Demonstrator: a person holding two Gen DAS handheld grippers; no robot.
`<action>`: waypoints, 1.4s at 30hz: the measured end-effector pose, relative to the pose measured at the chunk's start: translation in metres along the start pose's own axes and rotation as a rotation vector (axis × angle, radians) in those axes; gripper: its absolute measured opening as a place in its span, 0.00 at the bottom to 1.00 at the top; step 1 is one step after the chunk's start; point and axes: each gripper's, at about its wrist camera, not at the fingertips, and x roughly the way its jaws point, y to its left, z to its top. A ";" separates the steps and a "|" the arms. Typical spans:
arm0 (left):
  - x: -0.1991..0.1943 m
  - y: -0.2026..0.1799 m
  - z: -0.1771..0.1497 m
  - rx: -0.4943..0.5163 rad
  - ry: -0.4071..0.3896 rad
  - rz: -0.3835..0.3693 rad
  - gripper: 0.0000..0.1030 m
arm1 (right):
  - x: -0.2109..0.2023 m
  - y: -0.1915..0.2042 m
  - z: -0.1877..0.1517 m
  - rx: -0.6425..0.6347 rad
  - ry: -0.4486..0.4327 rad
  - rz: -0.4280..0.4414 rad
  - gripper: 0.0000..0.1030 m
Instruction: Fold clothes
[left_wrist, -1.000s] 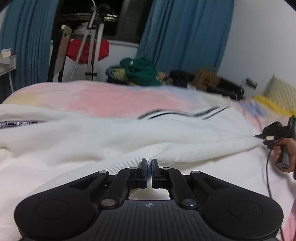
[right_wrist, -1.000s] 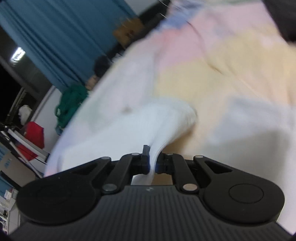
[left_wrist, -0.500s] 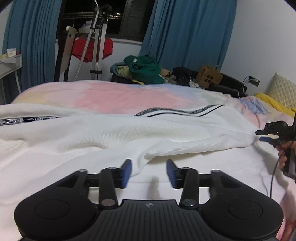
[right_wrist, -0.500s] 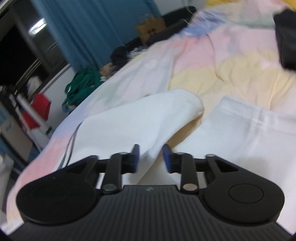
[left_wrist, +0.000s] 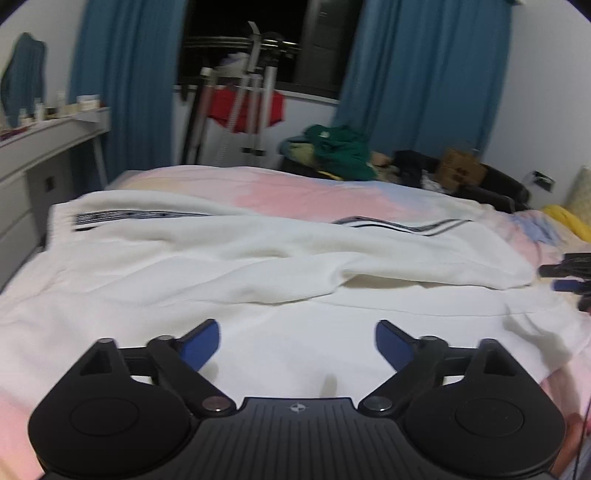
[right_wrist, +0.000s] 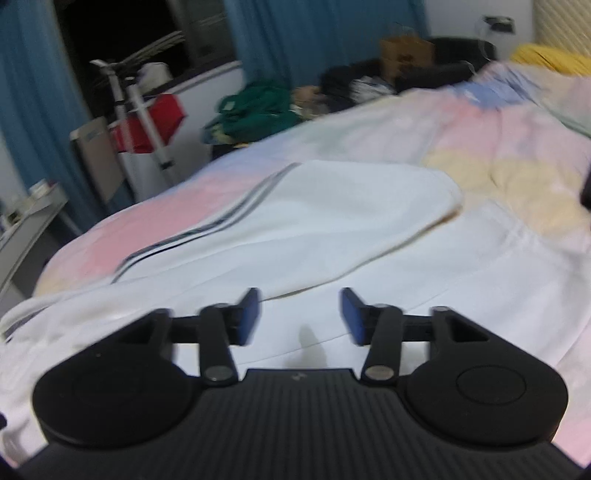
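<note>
Garment: white ribbed-knit sweater (left_wrist: 258, 280) with dark stripes, folded lengthwise across the bed (left_wrist: 295, 192).
Left gripper (left_wrist: 297, 341): jaws wide, empty, above the knit.
Right gripper (right_wrist: 299, 315): jaws wide, empty, above the knit.

We see a white garment (left_wrist: 258, 266) with dark stripe trim. Bedspread (left_wrist: 295, 192) is pastel patchwork: pink, yellow, light blue. Both claws, left claw (left_wrist: 297, 341) and right claw (right_wrist: 299, 317), are black with blue pads (left_wrist: 201, 341). Curtains (left_wrist: 424, 74) are blue. Clothes pile (left_wrist: 340, 151) is green; cloth on the rack (left_wrist: 245, 110) is red.
</note>
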 end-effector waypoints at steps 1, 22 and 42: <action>-0.006 0.004 -0.001 -0.014 -0.001 0.015 1.00 | -0.007 0.002 0.000 -0.014 -0.015 0.010 0.86; -0.051 0.164 -0.014 -0.741 0.209 0.265 1.00 | -0.010 -0.039 -0.002 0.110 -0.024 -0.021 0.83; -0.046 0.206 -0.028 -0.960 -0.014 -0.192 0.96 | -0.013 -0.093 -0.007 0.476 -0.114 -0.100 0.83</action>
